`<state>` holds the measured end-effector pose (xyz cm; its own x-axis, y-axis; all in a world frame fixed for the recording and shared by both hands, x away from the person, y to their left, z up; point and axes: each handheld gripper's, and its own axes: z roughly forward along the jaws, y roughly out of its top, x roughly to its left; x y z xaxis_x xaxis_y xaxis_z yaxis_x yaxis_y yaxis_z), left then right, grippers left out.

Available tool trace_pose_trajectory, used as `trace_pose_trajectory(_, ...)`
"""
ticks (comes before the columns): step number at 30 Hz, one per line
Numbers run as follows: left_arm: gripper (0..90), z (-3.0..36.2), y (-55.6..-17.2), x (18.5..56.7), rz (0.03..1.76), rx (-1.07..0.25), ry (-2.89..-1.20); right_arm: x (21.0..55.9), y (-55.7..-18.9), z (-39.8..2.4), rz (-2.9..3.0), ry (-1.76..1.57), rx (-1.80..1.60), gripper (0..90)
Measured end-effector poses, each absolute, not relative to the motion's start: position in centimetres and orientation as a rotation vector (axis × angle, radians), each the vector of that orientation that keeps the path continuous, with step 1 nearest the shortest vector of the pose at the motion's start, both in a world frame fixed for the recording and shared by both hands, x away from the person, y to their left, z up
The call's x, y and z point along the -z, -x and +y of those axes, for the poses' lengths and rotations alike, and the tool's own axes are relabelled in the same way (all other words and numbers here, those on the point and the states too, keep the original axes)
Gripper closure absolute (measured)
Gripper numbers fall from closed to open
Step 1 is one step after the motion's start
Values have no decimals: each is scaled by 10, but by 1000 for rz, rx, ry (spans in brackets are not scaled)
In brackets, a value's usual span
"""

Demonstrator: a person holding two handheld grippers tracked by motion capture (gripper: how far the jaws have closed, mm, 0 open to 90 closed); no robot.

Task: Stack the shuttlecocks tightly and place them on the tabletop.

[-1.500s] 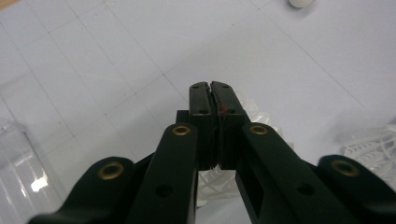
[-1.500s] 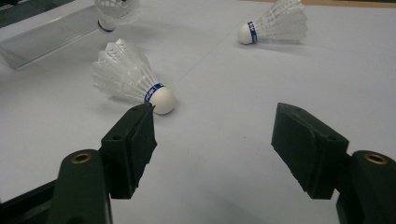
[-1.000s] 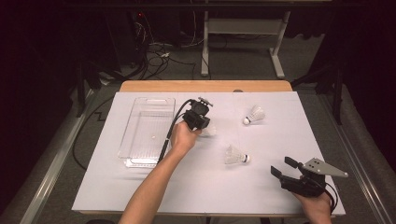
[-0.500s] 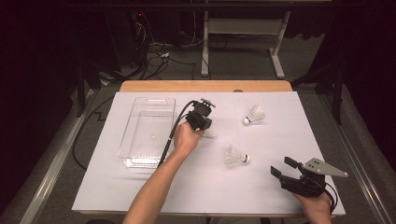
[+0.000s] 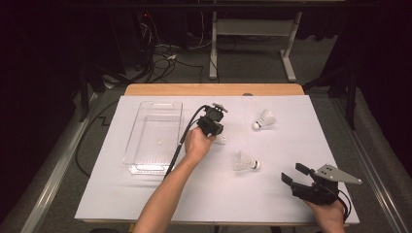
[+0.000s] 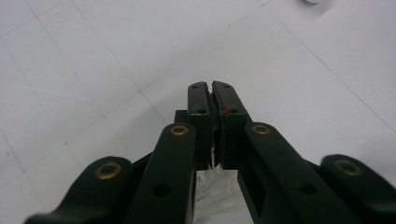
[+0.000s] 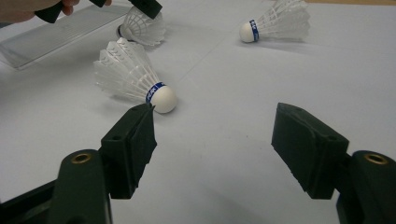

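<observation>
Three white shuttlecocks lie on the white table cover. My left gripper [image 5: 217, 133] points down at the middle of the table, shut on the feathers of one shuttlecock [image 5: 221, 140]; white feathers [image 6: 217, 186] show pinched between its closed jaws [image 6: 212, 86]. The right gripper view shows that shuttlecock [image 7: 142, 25] resting on the cover beneath the left gripper. A second shuttlecock [image 5: 246, 161] [image 7: 133, 74] lies on its side just ahead of my right gripper [image 5: 293, 174] [image 7: 217, 126], which rests open near the front right edge. The third shuttlecock [image 5: 265, 119] [image 7: 280, 21] lies at the back right.
A clear plastic tray [image 5: 145, 160] [image 7: 46, 39] lies to the left of my left hand. The left gripper's black cable [image 5: 177, 145] runs along the tray's right side. Beyond the table's wooden far edge [image 5: 214, 90] are a dark floor, cables and a desk frame.
My left hand and its gripper have edged slightly to the right over the shuttlecock. The right gripper has kept still.
</observation>
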<state>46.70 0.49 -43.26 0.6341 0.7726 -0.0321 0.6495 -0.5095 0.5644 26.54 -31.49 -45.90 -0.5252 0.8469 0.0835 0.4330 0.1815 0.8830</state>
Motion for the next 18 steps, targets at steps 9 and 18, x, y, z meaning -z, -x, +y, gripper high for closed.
trace_pose_trajectory(9,856,-2,-469,436,1122,-293,-2329,459,-265,-315,2036,-1205,-1300,306)
trace_pose_trajectory(18,833,-3,-471,439,1126,-287,-2320,459,-265,-315,2035,-1203,-1299,307)
